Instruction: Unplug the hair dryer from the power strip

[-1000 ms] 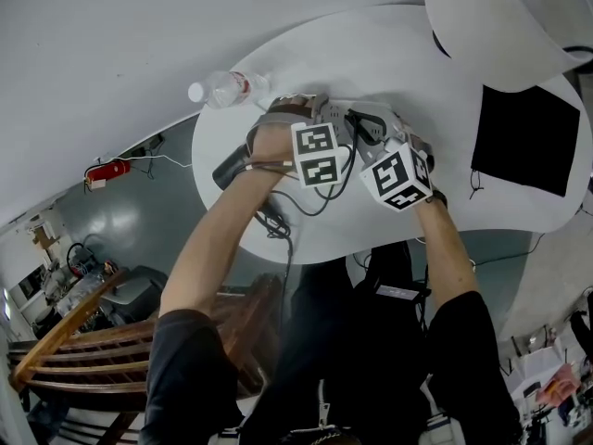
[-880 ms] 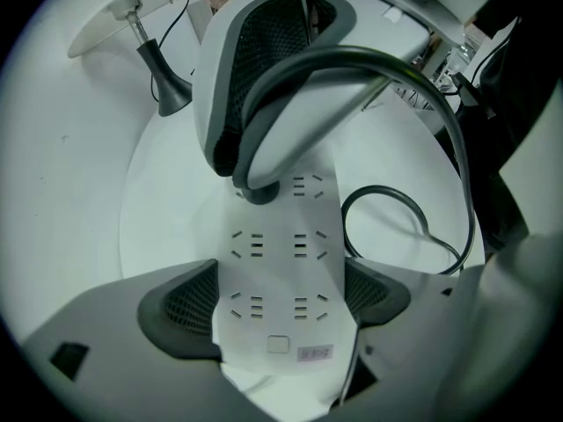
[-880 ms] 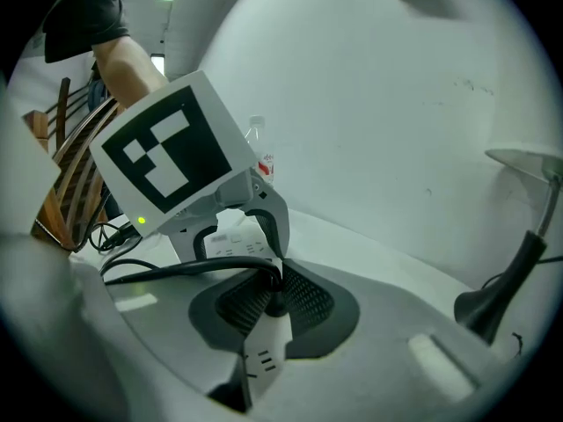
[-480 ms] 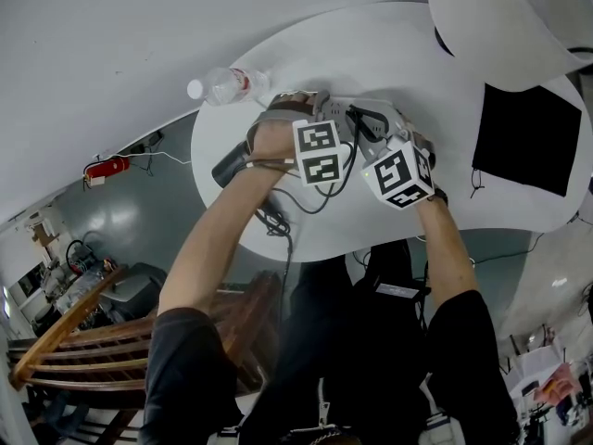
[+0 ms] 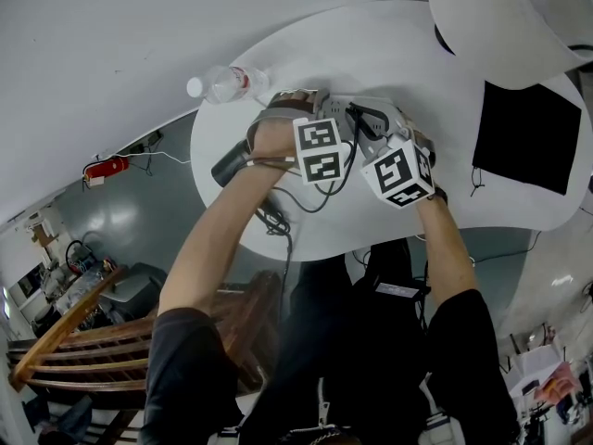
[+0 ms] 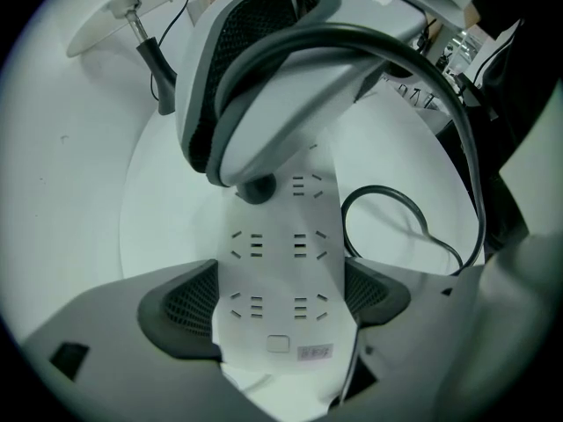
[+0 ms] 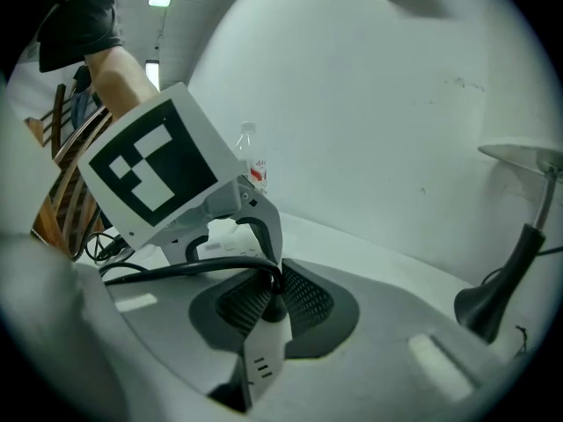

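White plastic is what the left hand-held gripper (image 6: 277,301) has hold of: its dark mesh pads (image 6: 185,310) are clamped on the two long sides of the flat white power strip (image 6: 280,253), pinning it down on the round white table (image 5: 389,44). The right hand-held gripper (image 7: 264,299) comes in at a slant and has its jaws closed on the small dark round plug (image 6: 257,189), which sits seated in a socket at the far end of the strip, with the thick black cord (image 7: 176,271) looping away from it. Over the last second I see no change at all: both grippers sit where they were and the plug has not risen out of its socket. So, as I read it, the grasp is set but the pull has not begun, and the unplugging itself is all left to do. The dark hair dryer (image 5: 230,167) lies on the table by the person's left forearm, partly hidden by it, near a clear plastic bottle (image 5: 222,86). The next move looks to need a straight pull away from the strip.
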### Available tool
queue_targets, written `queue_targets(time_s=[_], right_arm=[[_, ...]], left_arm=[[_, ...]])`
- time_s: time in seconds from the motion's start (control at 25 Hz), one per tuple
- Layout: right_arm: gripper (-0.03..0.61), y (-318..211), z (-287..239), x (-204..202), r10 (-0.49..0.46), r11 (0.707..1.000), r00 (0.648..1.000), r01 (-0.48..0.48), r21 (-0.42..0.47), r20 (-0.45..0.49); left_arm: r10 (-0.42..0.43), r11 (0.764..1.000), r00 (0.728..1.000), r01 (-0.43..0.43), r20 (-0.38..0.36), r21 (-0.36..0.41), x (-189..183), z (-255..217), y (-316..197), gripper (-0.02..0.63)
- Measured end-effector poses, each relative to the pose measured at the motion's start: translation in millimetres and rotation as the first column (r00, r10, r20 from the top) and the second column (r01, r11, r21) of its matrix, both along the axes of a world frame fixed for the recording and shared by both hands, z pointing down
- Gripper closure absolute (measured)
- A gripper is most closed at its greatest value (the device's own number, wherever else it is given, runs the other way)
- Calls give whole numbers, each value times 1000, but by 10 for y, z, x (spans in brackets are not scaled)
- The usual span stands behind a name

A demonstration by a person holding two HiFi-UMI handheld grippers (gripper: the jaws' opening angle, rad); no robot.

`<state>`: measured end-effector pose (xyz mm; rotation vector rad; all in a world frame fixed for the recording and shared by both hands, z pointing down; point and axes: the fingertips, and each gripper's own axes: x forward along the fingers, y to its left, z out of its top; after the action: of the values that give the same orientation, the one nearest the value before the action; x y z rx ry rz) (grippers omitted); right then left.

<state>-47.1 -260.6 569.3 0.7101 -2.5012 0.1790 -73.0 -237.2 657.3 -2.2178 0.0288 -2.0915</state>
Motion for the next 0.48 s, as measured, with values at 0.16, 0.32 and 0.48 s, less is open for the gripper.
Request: queue_targets(time_s=[0.16,0.32,0.48], right_arm=[[551,-6,-53,19,27,1000,1000,-27,2,16],[551,40,-44,16,7,1000,1000,-7,21,-3],[551,66,-48,29,18,999,1000,-18,46,-8]], left_arm=[[-1,1000,1000,1,3,0,14,2,-1,201],[-2,1000,1000,2,1,-1,5,4,4,201],[-2,1000,1000,2,4,0,14,3,4,201]])
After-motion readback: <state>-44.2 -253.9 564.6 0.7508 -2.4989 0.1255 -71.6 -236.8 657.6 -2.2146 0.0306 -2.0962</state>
